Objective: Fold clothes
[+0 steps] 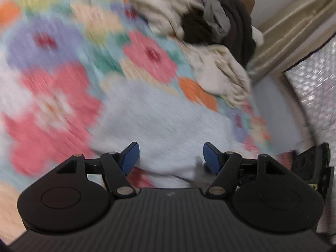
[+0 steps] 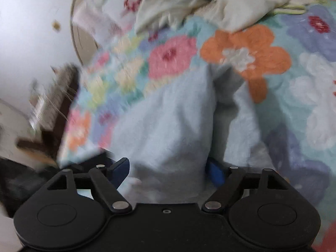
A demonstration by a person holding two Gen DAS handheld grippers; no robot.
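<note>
- My left gripper (image 1: 171, 157) has its blue-padded fingers (image 1: 131, 155) spread wide and clasps nothing; the pale blue fleecy garment (image 1: 159, 121) lies just under and ahead of them.
- My right gripper (image 2: 168, 172) is also spread, but the same pale blue fleecy garment (image 2: 174, 126) bulges up between its fingers. Whether the pads touch the cloth I cannot tell.
- That garment rests on the flower-patterned knitted blanket (image 1: 52, 84), in soft humps with a deep crease down its middle in the right wrist view, not flat and not squared.
- Beyond it, at the blanket's far edge, sits a jumbled heap of cream, grey and dark brown clothes (image 1: 201, 27).
- Both views are smeared by motion, so edges and seams are hard to read.
- My judgement: the blue piece is the one in hand, somewhere between being laid out and being folded over; the humps fit either.
- Either way, the next grasp needs an edge or corner found first, with both sides pinching thin cloth rather than a bunch.
</note>
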